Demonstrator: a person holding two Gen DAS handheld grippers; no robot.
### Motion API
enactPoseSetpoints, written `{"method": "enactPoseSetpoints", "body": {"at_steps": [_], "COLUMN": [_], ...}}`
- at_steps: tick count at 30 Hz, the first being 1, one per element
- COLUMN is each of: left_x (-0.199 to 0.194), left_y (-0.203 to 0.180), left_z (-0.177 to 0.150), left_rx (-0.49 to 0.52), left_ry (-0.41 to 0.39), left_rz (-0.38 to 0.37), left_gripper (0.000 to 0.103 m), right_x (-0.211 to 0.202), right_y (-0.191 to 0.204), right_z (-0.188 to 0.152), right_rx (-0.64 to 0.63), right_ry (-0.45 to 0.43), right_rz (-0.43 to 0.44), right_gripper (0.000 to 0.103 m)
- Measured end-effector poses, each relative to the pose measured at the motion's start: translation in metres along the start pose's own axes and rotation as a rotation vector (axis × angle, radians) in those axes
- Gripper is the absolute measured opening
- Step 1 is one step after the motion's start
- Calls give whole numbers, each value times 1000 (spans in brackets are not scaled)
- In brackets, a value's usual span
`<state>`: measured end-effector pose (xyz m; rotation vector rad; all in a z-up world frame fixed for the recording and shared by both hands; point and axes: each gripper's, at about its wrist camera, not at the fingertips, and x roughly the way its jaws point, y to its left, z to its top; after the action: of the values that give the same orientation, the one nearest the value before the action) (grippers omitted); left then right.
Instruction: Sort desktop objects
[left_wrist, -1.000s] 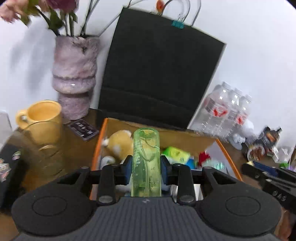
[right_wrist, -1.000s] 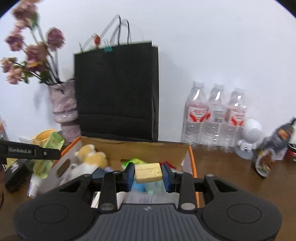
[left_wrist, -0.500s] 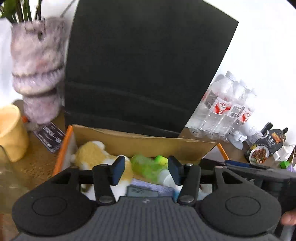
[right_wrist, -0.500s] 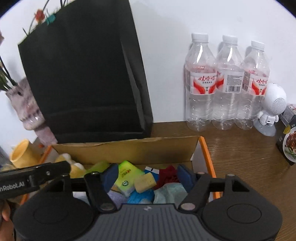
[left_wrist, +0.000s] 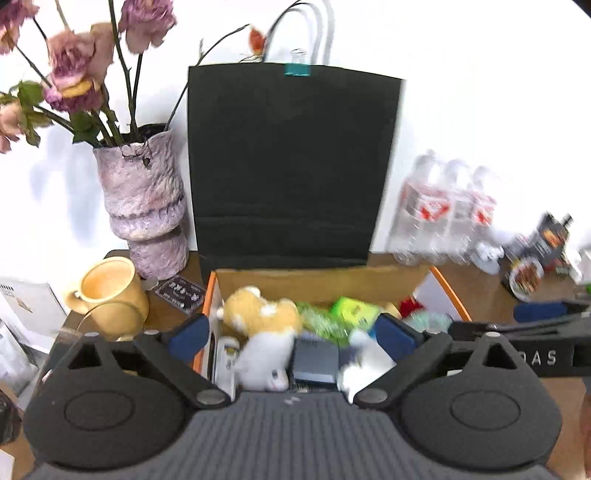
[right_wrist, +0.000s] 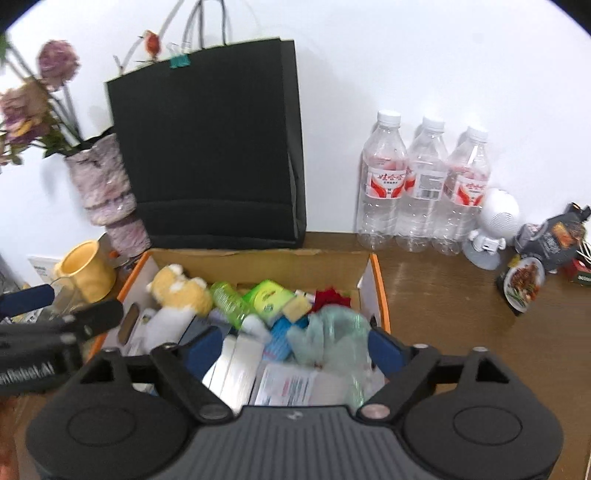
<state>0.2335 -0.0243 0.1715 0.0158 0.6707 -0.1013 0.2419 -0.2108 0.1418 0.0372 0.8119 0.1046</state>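
Observation:
An orange-edged cardboard box (left_wrist: 325, 282) (right_wrist: 258, 260) on the wooden desk holds several small items. The green transparent bottle (left_wrist: 321, 321) (right_wrist: 231, 302) lies inside it beside a yellow-and-white plush toy (left_wrist: 258, 314) (right_wrist: 181, 291). The yellow sponge block (right_wrist: 297, 306) rests next to a green packet (right_wrist: 269, 295). My left gripper (left_wrist: 291, 336) hovers over the box's near left part, jaws opening wide, gripping nothing. My right gripper (right_wrist: 293, 350) hangs over the near right part, jaws also opening and free of any item.
A tall black paper bag (right_wrist: 210, 147) stands behind the box. A purple vase (left_wrist: 142, 206) with dried flowers and a yellow mug (left_wrist: 110, 291) are to the left. Three water bottles (right_wrist: 421, 188), a white robot figure (right_wrist: 491, 229) and a dark sauce pouch (right_wrist: 550, 240) are on the right.
Both grippers opened. The left let go of the green bottle and the right let go of the yellow block; both now lie in the box. Both grippers then drew back and up.

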Motion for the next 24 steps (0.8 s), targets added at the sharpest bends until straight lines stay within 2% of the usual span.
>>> {"method": "enactPoseSetpoints", "body": {"at_steps": [5, 8, 12, 15, 18, 21, 24], "left_x": [-41, -58, -71, -76, -83, -87, -83], "left_y": [-9, -5, 3, 4, -1, -2, -3], "left_z": [-32, -66, -144, -208, -252, -268, -272], "left_rx": [6, -20, -41, 1, 77, 78, 60], "left_ry": [-12, -6, 18, 32, 36, 25, 26], "left_rz": [21, -3, -24, 12, 53, 22, 14], "left_gripper": [103, 103, 103, 103, 103, 103, 103], "right_x": [-39, -58, -62, -60, -62, -63, -62], "right_y": [9, 12, 14, 19, 23, 24, 24], "right_z": [-38, -76, -154, -214, -264, -289, -299], "right_rx": [-10, -11, -28, -42, -49, -13, 11], "right_ry": [-18, -57, -97, -101, -100, -87, -92], "right_rz": [-27, -23, -18, -50, -72, -79, -59], "right_gripper": [86, 88, 94, 94, 94, 94, 95]}}
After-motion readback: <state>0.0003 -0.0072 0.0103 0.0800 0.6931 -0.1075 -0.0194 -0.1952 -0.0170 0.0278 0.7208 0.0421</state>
